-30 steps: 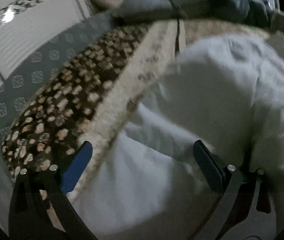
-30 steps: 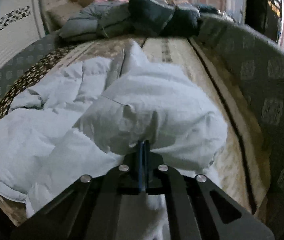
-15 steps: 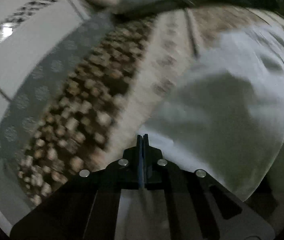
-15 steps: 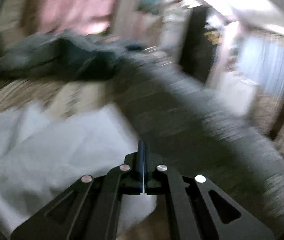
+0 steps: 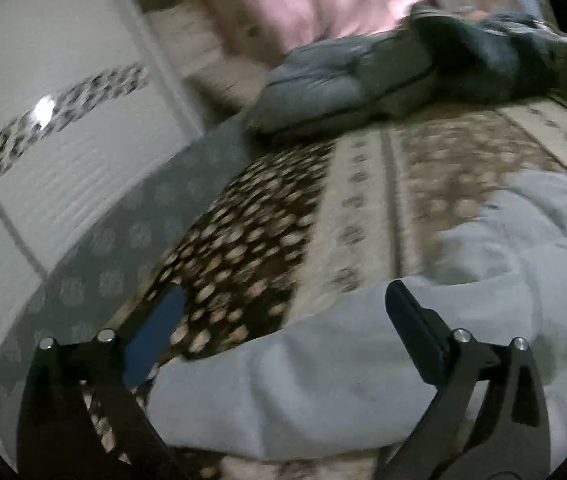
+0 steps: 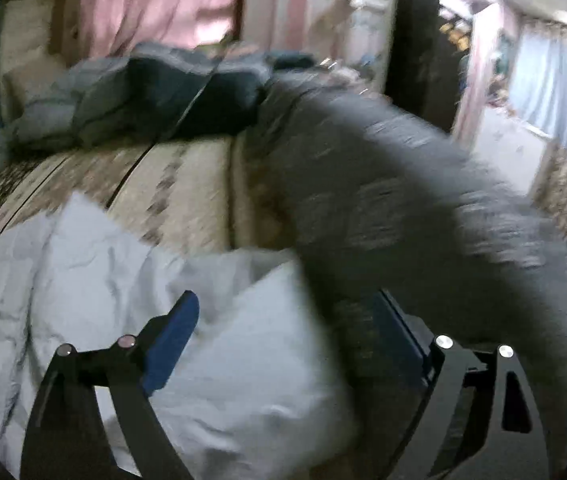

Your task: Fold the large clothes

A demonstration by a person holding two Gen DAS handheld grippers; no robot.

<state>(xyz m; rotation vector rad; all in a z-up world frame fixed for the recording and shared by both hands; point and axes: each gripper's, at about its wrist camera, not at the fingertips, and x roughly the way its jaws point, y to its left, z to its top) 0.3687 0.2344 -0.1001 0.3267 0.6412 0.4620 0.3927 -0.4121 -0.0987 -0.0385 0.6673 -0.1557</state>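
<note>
A large white garment (image 5: 363, 380) lies crumpled on a patterned bed cover (image 5: 267, 240). It also shows in the right wrist view (image 6: 223, 340). My left gripper (image 5: 283, 312) is open and empty, just above the garment's near left edge. My right gripper (image 6: 287, 320) is open and empty over the garment's right part, by the bed's grey side (image 6: 423, 208). Both views are blurred by motion.
A pile of grey and dark blue bedding (image 5: 403, 72) lies at the bed's far end; it also shows in the right wrist view (image 6: 155, 88). A white wardrobe (image 5: 55, 128) stands to the left. Pink curtains (image 6: 155, 4) hang behind. A doorway (image 6: 523, 92) opens at the right.
Both grippers were shut on the white garment half a second ago and have opened and let it go. The garment now lies flatter on the bed. Both cameras have tilted up.
</note>
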